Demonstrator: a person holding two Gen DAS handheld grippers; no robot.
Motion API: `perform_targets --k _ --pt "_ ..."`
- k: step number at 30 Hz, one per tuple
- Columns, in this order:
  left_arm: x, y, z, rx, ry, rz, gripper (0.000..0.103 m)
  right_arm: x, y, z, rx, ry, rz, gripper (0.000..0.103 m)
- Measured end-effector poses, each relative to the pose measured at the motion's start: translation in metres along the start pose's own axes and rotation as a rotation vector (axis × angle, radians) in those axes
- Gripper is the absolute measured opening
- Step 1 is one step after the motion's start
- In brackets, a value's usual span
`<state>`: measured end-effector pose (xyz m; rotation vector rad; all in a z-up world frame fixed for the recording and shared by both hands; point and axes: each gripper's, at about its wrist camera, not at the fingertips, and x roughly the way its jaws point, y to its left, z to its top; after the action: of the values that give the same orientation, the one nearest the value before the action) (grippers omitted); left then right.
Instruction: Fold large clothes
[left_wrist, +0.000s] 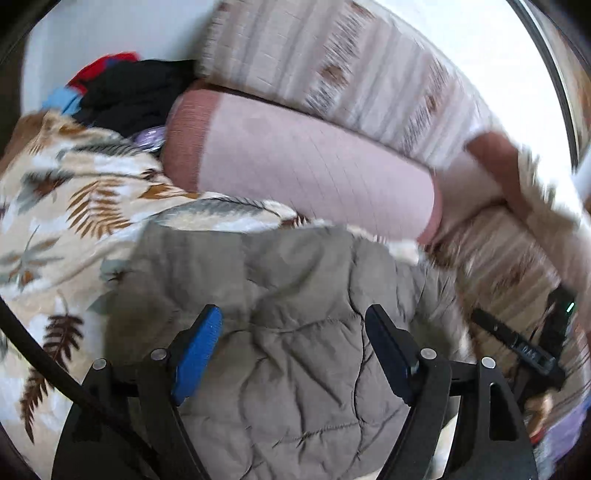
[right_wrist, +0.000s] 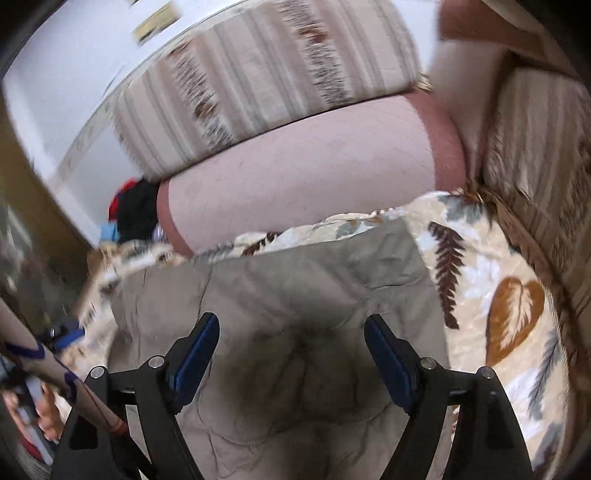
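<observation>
Below both grippers, the grey quilted padded jacket (left_wrist: 295, 314) fills the lower centre; left gripper (left_wrist: 293, 319) and right gripper (right_wrist: 291, 326) gape wide above it, holding nothing.

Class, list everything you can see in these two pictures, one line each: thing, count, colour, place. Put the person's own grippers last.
Quilted jacket: one, grey-khaki, on the leaf blanket under both grippers.
Leaf blanket: one, cream with brown and grey leaves, under the jacket.
Bolster: one, pink with darker ends, behind the jacket.
Striped cushion: one, beige, above the bolster.
Clothes pile: one, black, red and blue, far left.
Left gripper: one, black with blue pads, open.
Right gripper: one, same colours, open.
</observation>
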<state>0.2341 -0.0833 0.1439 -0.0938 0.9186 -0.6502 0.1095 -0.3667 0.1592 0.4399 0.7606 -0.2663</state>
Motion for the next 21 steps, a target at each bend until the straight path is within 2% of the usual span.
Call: perform_targets --k 4,8,13,21 --pt "0.054 -0.029 -0.002 0.113 0.041 0.100 0.079 0.043 0.015 -0.009 -0.070 0.060 -0.044 0.085" --pt "0.106 -0.028 0.004 0.131 0.097 0.177 0.079 0.090 0.010 -0.009 -0.071 0.097 -0.110 0.085" --pt "0.147 -0.019 0.021 0.121 0.104 0.202 0.082 0.126 -0.002 -0.002 -0.073 0.107 -0.148 0.085" --pt "0.194 -0.007 0.049 0.092 0.111 0.193 0.089 0.175 -0.022 0.021 -0.019 0.116 -0.165 0.095"
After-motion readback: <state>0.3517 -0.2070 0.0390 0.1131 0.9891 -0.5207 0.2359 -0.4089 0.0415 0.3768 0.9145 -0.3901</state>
